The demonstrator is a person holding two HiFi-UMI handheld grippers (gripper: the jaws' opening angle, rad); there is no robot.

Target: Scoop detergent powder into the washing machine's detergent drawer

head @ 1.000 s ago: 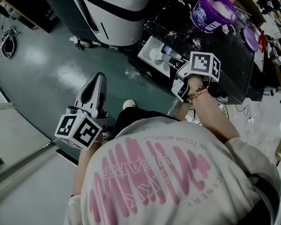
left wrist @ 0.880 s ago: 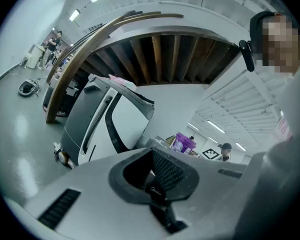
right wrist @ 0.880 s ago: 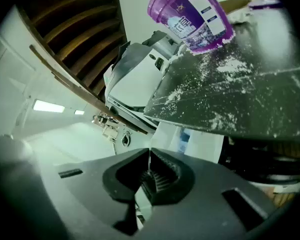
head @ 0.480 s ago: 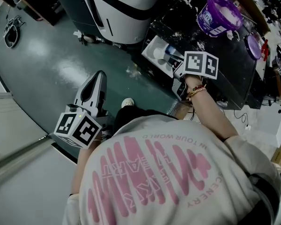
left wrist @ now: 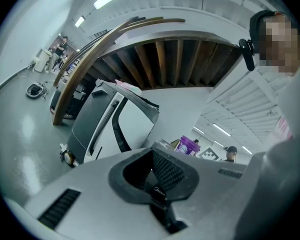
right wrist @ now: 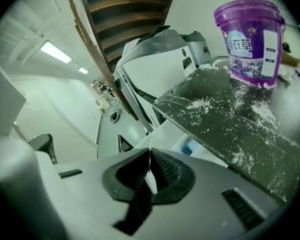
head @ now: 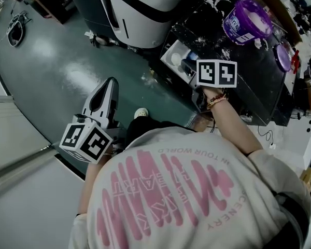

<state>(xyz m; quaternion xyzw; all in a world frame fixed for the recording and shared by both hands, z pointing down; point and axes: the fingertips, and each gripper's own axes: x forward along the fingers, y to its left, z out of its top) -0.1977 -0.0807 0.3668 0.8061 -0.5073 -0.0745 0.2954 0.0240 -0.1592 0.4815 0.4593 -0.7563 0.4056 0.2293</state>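
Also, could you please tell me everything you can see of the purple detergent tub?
The purple tub looks like plastic, with a pale printed label on its side. It stands upright and open on the dark machine top, with white powder inside and spilled powder scattered around it.

grippers 2: left gripper point(left wrist: 154, 154), right gripper point(right wrist: 149, 156) | tub point(head: 246, 22) 1 | lid point(head: 280, 56) 1 | drawer point(head: 173, 56) 1 | scoop point(right wrist: 150, 180) 1

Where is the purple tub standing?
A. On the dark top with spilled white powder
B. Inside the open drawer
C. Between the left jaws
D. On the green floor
A: the purple tub stands on the washer's dark top, with white powder scattered near it.
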